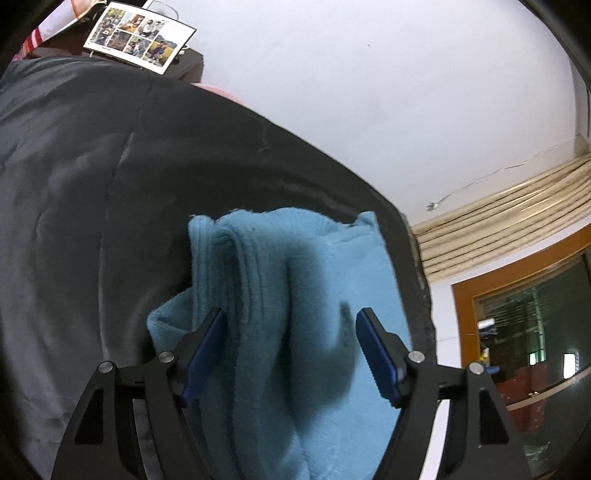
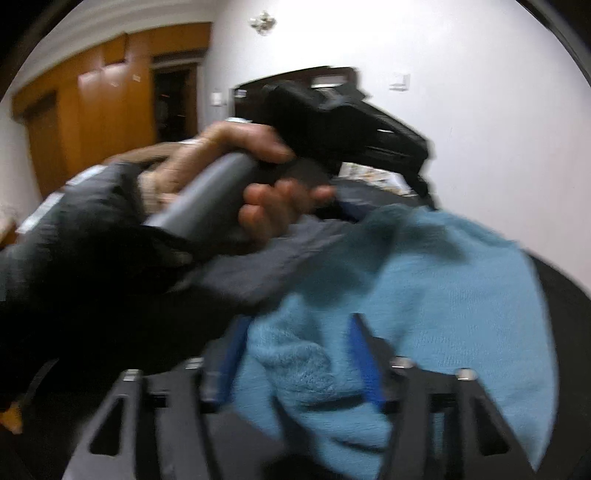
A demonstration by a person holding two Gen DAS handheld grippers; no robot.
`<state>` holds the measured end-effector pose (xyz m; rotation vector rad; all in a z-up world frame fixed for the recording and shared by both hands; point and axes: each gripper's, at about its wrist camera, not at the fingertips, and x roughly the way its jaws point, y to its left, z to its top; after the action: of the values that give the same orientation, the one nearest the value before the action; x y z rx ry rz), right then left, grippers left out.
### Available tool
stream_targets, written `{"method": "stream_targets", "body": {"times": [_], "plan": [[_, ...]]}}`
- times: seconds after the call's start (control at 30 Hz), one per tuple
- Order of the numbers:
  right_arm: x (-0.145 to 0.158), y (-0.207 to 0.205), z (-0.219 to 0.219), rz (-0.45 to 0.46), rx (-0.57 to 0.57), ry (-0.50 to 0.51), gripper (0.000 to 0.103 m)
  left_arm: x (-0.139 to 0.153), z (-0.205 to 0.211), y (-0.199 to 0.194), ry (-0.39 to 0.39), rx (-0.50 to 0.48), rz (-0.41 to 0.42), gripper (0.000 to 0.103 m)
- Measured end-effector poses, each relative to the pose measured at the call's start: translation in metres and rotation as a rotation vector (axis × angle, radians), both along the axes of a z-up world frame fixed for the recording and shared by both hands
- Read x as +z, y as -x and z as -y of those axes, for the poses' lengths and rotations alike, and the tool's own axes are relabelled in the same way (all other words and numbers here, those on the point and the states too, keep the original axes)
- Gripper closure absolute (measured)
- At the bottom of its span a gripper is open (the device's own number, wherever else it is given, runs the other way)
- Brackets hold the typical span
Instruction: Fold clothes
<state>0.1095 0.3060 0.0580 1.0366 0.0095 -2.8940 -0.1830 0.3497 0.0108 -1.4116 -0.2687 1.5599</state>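
A light blue knitted garment [image 1: 280, 295] lies bunched in thick folds on a dark grey bed cover [image 1: 81, 177]. My left gripper [image 1: 291, 314] stands open over it. Its blue pads [image 1: 376, 354] straddle the folds without pinching them. In the blurred right wrist view the same blue garment [image 2: 443, 280] spreads to the right. My right gripper [image 2: 299, 319] is open too, with a rumpled part of the cloth between its jaws and loose. Beyond it a person's hand [image 2: 236, 147] in a dark sleeve holds the grey handle [image 2: 207, 199] of the other tool.
A sheet of printed photos [image 1: 140, 35] lies at the far end of the bed. A white wall runs behind, with an orange-framed window [image 1: 517, 295] at the right. A wooden wardrobe [image 2: 103, 92] and a dark doorway stand across the room.
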Motion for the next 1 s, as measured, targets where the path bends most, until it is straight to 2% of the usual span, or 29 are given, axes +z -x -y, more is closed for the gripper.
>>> {"method": "stream_targets", "body": {"times": [0.13,0.27,0.47,0.6,0.7,0.83,1.0], "plan": [[0.009,-0.013,-0.016,-0.006,0.077,0.171,0.027,0.003,0.008,-0.005,0.012,0.011,-0.015,0.027],[0.020,-0.038,-0.043,-0.035,0.096,0.352,0.025,0.015,0.027,-0.020,0.017,0.010,-0.058,0.025],[0.021,-0.064,-0.068,-0.065,-0.031,0.277,0.023,0.023,0.071,-0.045,-0.012,0.012,-0.027,0.025],[0.017,-0.062,-0.086,-0.066,-0.115,0.213,0.022,0.026,0.096,-0.069,-0.051,-0.007,0.023,0.024],[0.015,-0.068,-0.097,-0.062,-0.168,0.175,0.021,0.028,0.108,-0.093,-0.062,-0.026,0.020,0.024],[0.016,-0.079,-0.113,-0.071,-0.223,0.195,0.021,0.031,0.105,-0.115,-0.097,-0.083,0.034,0.024],[0.012,-0.085,-0.122,-0.084,-0.257,0.210,0.021,0.025,0.076,-0.121,-0.085,-0.101,0.045,0.024]]}}
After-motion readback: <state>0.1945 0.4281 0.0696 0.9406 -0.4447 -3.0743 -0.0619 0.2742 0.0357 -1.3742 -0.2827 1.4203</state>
